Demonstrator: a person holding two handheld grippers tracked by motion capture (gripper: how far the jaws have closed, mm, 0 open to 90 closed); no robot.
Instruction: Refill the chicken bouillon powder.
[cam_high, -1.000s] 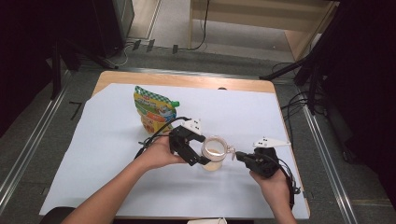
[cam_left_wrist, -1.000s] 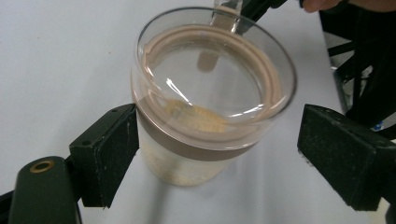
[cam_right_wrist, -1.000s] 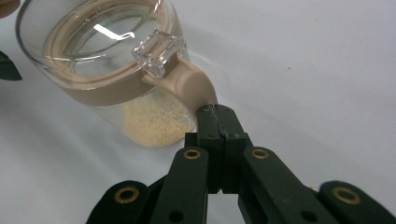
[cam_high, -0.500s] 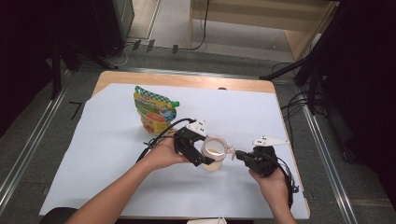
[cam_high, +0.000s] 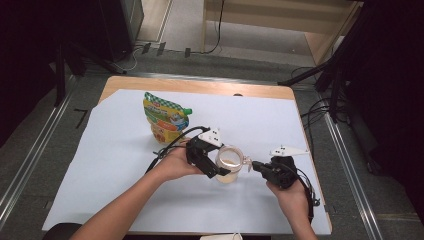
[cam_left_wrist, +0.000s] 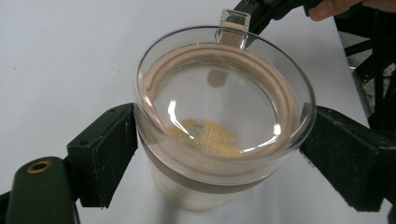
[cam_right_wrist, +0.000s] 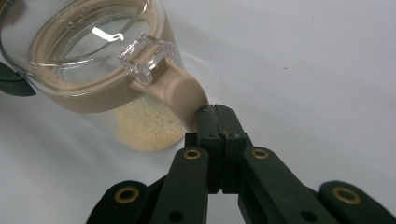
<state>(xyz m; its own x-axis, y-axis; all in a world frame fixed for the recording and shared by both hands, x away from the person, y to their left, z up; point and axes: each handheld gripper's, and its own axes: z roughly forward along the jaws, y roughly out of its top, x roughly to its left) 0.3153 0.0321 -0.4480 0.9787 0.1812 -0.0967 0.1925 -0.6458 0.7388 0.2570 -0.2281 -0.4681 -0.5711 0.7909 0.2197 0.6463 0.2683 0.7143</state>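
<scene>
Lab or recording-studio setup, not a home. Wooden counter (cam_high: 200, 86) covered with a white paper sheet (cam_high: 115, 165), black drapes (cam_high: 30, 60) on both sides, dark tripod legs (cam_high: 330, 75) and loose cables (cam_high: 315, 112) on a grey floor (cam_high: 200, 60) (metal rails (cam_high: 30, 160) run along it). Pale wooden furniture (cam_high: 280, 20) at the back.

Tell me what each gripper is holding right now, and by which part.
The left gripper clamps the clear jar by its sides, just under the lid. The right gripper pinches the beige pull tab on the jar's seal ring.
</scene>
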